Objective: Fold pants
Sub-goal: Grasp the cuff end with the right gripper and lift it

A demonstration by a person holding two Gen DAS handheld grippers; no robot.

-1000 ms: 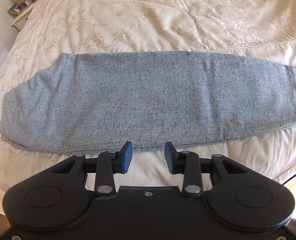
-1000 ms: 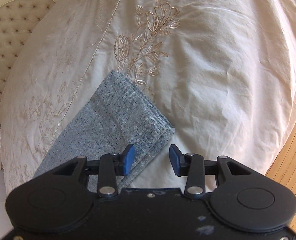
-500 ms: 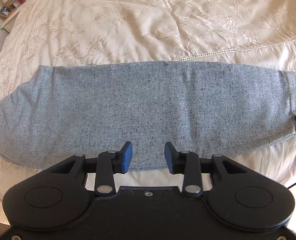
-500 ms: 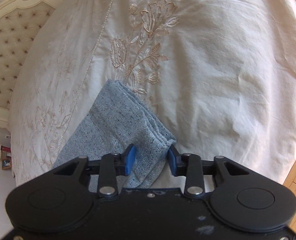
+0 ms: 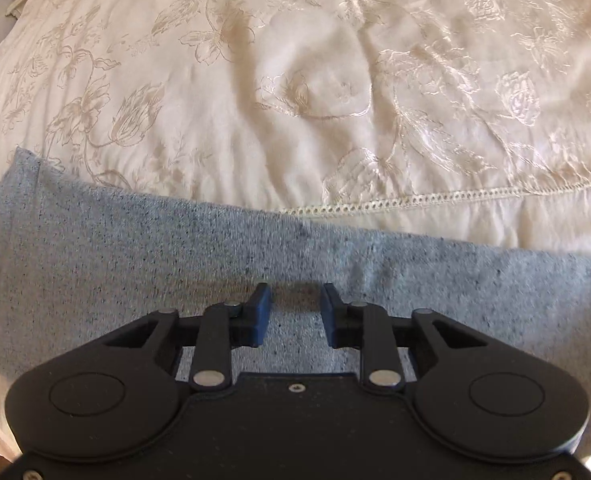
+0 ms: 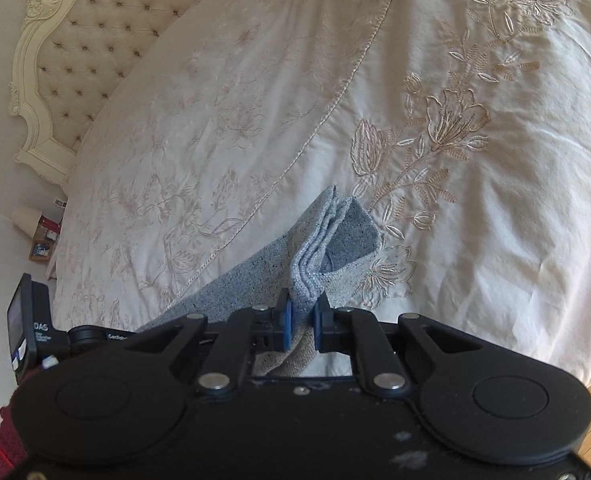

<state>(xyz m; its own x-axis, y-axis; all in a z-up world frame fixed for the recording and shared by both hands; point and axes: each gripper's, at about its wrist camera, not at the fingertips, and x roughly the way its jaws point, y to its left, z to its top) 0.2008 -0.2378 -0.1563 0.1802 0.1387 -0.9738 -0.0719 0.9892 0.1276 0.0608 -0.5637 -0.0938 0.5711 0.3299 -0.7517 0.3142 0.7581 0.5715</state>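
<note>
Your right gripper [image 6: 302, 327] pinches the stacked cuff end of the pants [image 6: 327, 248], lifted off the bed [image 6: 475, 240]. Your left gripper [image 5: 295, 312] hangs spread over mid-leg; press there, then carry the cuffs across evenly.

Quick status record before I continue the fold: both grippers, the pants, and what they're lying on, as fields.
left gripper: open, low over the middle of the pants, gripping nothing
right gripper: shut on the pants' end, layers bunched between the pads
pants: grey, lengthwise on the bed; pinched end raised off the cover
bedspread: cream, embroidered
headboard: tufted, far left in right view
</note>
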